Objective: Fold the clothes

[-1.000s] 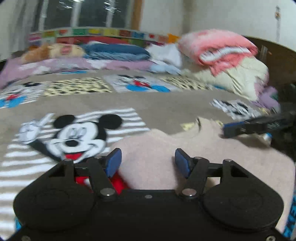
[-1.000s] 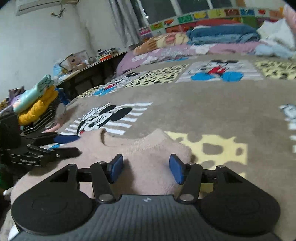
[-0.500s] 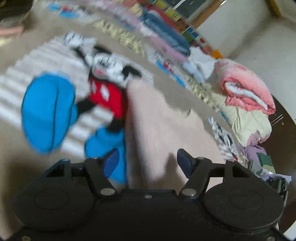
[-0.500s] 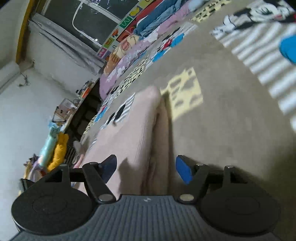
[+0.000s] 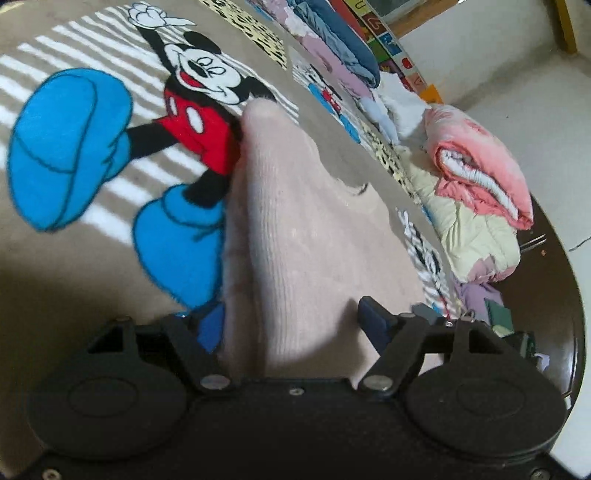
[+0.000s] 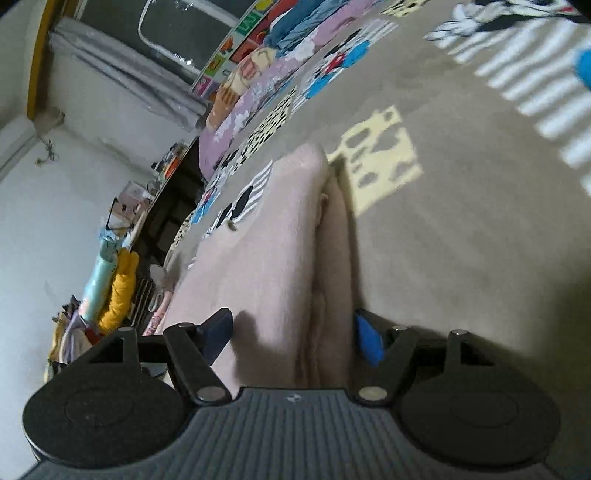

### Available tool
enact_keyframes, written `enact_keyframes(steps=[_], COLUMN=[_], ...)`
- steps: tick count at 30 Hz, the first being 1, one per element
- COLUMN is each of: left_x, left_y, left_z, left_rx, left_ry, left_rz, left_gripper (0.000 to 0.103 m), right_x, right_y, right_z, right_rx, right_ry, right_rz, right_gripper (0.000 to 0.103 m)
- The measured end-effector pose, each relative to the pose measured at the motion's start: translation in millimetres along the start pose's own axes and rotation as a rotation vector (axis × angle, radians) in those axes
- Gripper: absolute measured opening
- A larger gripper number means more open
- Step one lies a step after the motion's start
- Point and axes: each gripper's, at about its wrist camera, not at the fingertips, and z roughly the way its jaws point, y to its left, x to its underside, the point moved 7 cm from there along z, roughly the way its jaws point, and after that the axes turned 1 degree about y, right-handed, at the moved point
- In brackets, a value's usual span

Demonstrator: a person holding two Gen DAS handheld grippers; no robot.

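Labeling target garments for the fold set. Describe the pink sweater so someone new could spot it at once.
Start at the big tan Mickey Mouse blanket covering the bed. The pink sweater lies flat on it, its left edge beside Mickey's red shorts, with both open claws straddling its side edges. Unlike the rolled pink quilt piled at the bedside, it is pale, plain ribbed knit with a curved neckline.

The left wrist camera is sitting low behind the left claw [image 5: 291,325], rolled sideways, looking close along one edge of the pale pink sweater [image 5: 295,221] toward the rolled pink quilt [image 5: 480,162]. The right wrist camera is riding just behind the right claw [image 6: 291,332], also tilted, facing along the sweater's [image 6: 273,240] opposite edge toward the window [image 6: 177,33]. Both views are sharing the sweater and the cartoon-print blanket [image 5: 110,258] on the bed.
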Motion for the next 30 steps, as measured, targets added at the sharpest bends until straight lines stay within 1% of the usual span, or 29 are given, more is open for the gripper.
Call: enact_keyframes(steps=[4,6,8,11,13,14,16,17,19,20,21,22,24,26,28,29,30], left_x=[-11,-15,-16,-16,-15,-15,-14,-14,-14,-14,-15,-15,-15,-11,-4,0,5], left_y=[-4,-4,-4,-4,-4,-3,-1,-1,-3,-4,-7,-9,-15,-19,-15,-11,-6], left_z=[16,22,25,24,22,21,19,19,14,11,8,4,-7,-18,-29,-33,-32], left_rx=[0.04,0.062,0.08,0.078,0.077,0.082,0.094,0.102,0.128,0.145,0.163,0.182,0.219,0.237,0.243,0.217,0.149], left_ry=[-0.002,-0.018,-0.035,-0.044,-0.057,-0.065,-0.078,-0.081,-0.095,-0.104,-0.114,-0.123,-0.13,-0.133,-0.129,-0.122,-0.108], left_rz=[0.013,0.014,0.014,0.02,0.017,0.012,0.001,-0.006,-0.026,-0.035,-0.038,-0.046,-0.07,-0.074,-0.101,-0.103,-0.08], left_gripper=[0.074,0.074,0.073,0.07,0.061,0.059,0.054,0.053,0.046,0.043,0.038,0.037,0.036,0.036,0.036,0.036,0.038], right_x=[-15,-21,-27,-31,-30,-30,-28,-28,-27,-27,-26,-26,-25,-20,-15,-11,-7], right_y=[6,8,8,9,9,9,8,7,7,7,7,8,13,21,27,30,29], right_z=[25,34,41,45,45,44,42,41,38,37,35,33,26,18,8,3,-2], right_rx=[0.002,-0.004,-0.012,-0.017,-0.023,-0.028,-0.045,-0.057,-0.081,-0.091,-0.103,-0.119,-0.16,-0.193,-0.235,-0.256,-0.265], right_ry=[0.015,0.019,0.021,0.009,-0.005,-0.014,-0.025,-0.028,-0.031,-0.032,-0.034,-0.043,-0.063,-0.071,-0.079,-0.083,-0.089], right_rz=[-0.057,-0.074,-0.085,-0.093,-0.095,-0.094,-0.079,-0.066,-0.033,-0.017,-0.001,0.02,0.061,0.077,0.106,0.121,0.141], right_gripper=[0.072,0.072,0.07,0.066,0.062,0.061,0.053,0.052,0.045,0.043,0.041,0.038,0.037,0.037,0.037,0.036,0.036])
